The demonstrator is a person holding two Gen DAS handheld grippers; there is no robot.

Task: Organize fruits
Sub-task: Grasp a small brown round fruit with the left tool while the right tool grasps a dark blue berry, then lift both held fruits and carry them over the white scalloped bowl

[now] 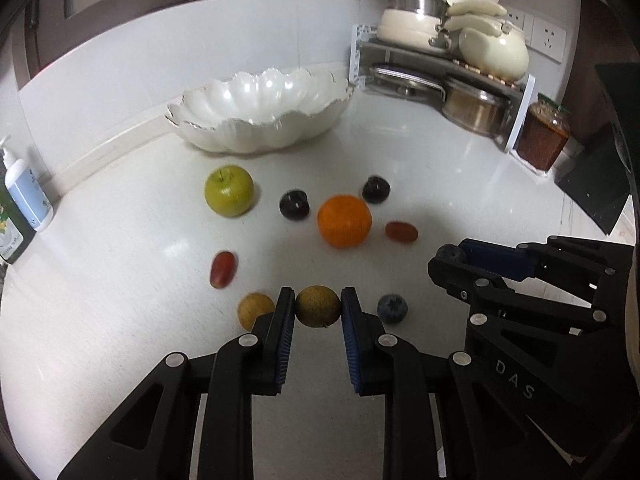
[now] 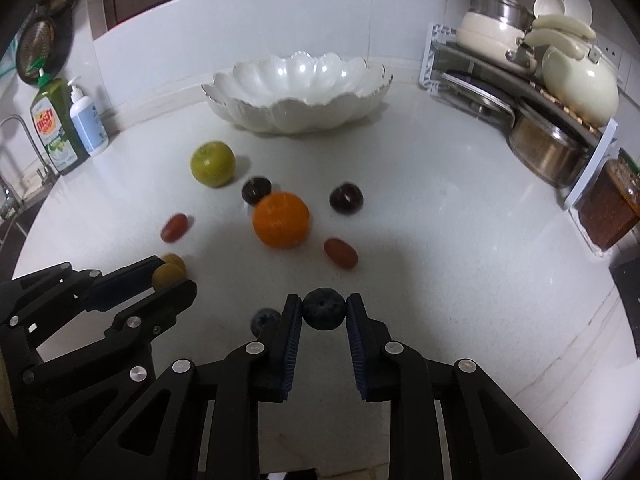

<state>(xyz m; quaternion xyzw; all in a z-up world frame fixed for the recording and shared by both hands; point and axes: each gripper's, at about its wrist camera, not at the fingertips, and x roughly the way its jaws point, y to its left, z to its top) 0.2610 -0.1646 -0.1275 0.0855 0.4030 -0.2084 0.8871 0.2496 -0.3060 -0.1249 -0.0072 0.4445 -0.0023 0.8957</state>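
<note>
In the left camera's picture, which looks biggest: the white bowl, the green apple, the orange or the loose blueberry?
1. white bowl
2. orange and green apple: too alike to rank
3. loose blueberry, smallest though nearest the camera

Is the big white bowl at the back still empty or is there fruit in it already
Empty. The white bowl shows only its glossy inside in both views, and the apple and orange lie on the counter.

On the white stone counter [image 1: 120, 280], a white scalloped ceramic bowl [image 1: 260, 112] is being shown at upper centre, a round green apple [image 1: 229, 191] below it to the left. A round orange [image 1: 344, 221] is being flanked by a dark round plum [image 1: 294, 205] on its left and another dark plum [image 1: 376, 189] at its upper right. At lower centre, a brownish round longan [image 1: 318, 306] is being gripped by the left gripper [image 1: 318, 309]. In the right wrist view, a dark round blueberry [image 2: 323, 309] is being gripped by the right gripper [image 2: 323, 312].
</note>
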